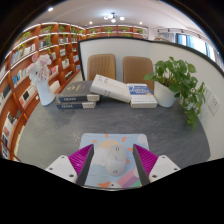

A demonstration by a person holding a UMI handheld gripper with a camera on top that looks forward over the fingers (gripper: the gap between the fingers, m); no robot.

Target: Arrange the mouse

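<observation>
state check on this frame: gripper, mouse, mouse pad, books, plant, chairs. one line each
gripper: open, fingers either side of the mouse, gaps visible
mouse: white, resting on the mouse pad between the fingers, not gripped
mouse pad: flat on the table
books: closed, stacked beyond the pad, top one tilted
plant: upright in its white pot
chairs: empty, pushed to the table's far side
</observation>
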